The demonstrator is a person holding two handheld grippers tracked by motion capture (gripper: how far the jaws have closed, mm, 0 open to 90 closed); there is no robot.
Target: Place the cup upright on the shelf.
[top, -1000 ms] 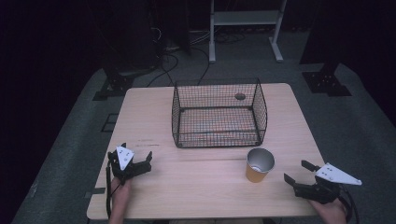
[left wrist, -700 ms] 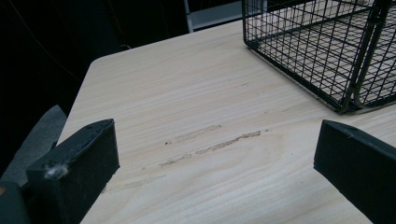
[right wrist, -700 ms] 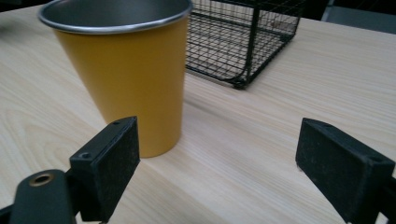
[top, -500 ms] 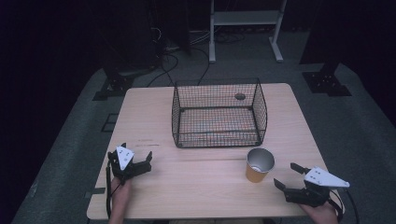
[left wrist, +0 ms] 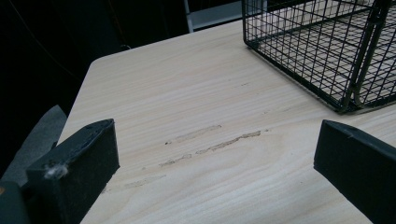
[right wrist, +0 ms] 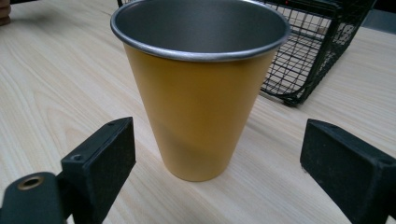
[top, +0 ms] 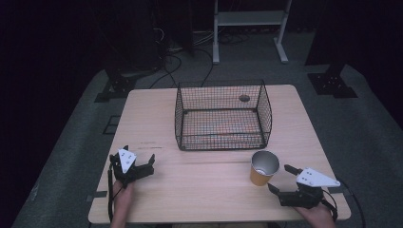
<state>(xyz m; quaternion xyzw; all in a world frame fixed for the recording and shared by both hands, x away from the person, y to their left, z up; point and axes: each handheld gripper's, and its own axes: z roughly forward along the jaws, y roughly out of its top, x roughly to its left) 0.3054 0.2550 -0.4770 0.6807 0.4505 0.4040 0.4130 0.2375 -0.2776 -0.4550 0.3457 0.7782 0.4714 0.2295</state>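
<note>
A yellow cup with a bare metal rim stands upright on the wooden table, just in front of the wire basket's right corner. My right gripper lies low at the table's front right and points left at the cup. Its jaws have just been opening and stand apart. In the right gripper view the cup rises just ahead of the two pads and touches neither. My left gripper rests at the front left, open, with only bare wood between its jaws.
A black wire basket stands open-topped in the table's middle, and its corner lies ahead and to the right of the left gripper. A small dark round thing sits behind the basket. Dark floor surrounds the table, and a white rack stands behind it.
The right gripper has slid left toward the cup and its jaws have spread wider. The left gripper, cup and basket have stayed put.
</note>
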